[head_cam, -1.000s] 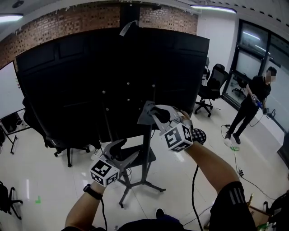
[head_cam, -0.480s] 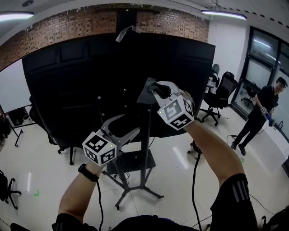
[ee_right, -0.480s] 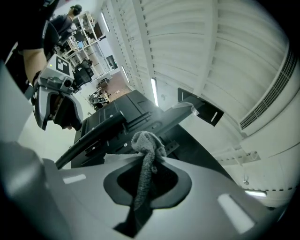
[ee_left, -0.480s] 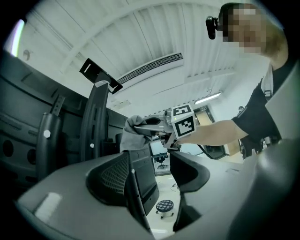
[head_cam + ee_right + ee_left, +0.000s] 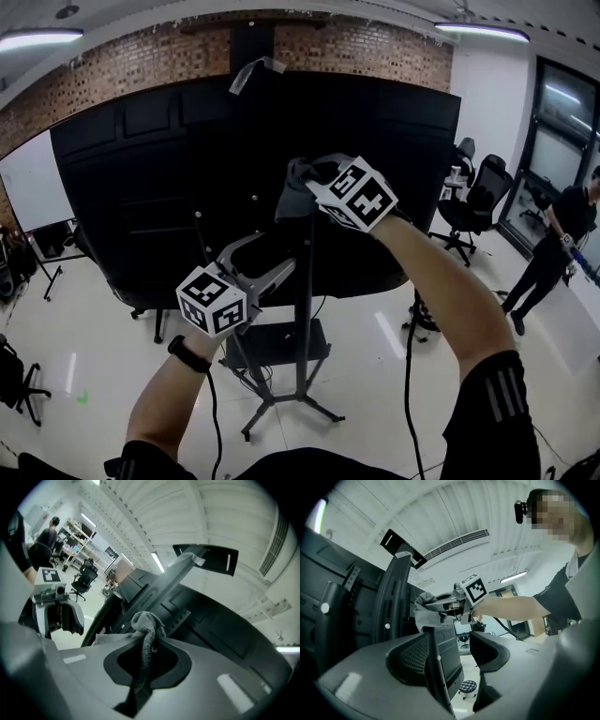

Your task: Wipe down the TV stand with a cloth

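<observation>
1. Cloth (image 5: 294,199), grey and bunched, is hanging from the right gripper (image 5: 317,176), whose jaws are clamping it between them (the right gripper view is showing a twisted strand running down between the pads)
2. Right gripper is holding the cloth at the top of the TV stand's upright (image 5: 306,300), just in front of the black back of the screen (image 5: 150,187); whether cloth and upright are touching is hard to tell
3. Upright is running vertically, from the cloth down past the shelf (image 5: 281,342) to the splayed base (image 5: 274,405); the coming stroke is probably calling for travel straight downward along that long axis
4. Left gripper (image 5: 257,270) is hovering lower and to the left, just beside the upright, its jaws standing apart and closing on nothing; the right gripper is lying nearer the work
5. Containers are not showing in any view, and nothing is appearing on the shelf
</observation>
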`<state>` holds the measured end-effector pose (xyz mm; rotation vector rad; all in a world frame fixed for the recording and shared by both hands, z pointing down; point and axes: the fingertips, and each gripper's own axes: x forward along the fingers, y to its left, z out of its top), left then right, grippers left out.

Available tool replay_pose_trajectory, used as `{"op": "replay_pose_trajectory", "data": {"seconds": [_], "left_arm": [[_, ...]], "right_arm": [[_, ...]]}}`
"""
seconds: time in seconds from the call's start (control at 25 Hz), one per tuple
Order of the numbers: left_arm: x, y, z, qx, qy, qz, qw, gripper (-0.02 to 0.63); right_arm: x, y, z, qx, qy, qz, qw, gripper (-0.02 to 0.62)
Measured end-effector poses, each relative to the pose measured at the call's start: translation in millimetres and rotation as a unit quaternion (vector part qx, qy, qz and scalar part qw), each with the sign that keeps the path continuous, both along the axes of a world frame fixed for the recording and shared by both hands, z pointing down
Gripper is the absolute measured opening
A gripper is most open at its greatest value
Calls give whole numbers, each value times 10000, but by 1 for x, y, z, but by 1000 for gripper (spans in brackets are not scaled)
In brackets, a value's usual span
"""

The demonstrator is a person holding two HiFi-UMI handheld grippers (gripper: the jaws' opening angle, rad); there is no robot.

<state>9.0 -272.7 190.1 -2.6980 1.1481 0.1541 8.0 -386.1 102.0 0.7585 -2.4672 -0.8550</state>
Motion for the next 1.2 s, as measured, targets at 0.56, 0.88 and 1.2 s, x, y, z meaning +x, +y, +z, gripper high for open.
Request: {"op": "replay_pose_trajectory", "data": {"seconds": [0.56,0.88,1.2], "left_arm": [[20,-20,29,-153,5,-40,9999,290],[20,-23,45,-303,19,-124,9995,287],[16,-26,68,-542,42,-224,9983,285]], "right_arm": [[39,8,18,156,-545,-298,9979,20],[29,29,59,1609,-76,-283,9865,26],[25,31,92,2966,753,-113,9520,26]]}}
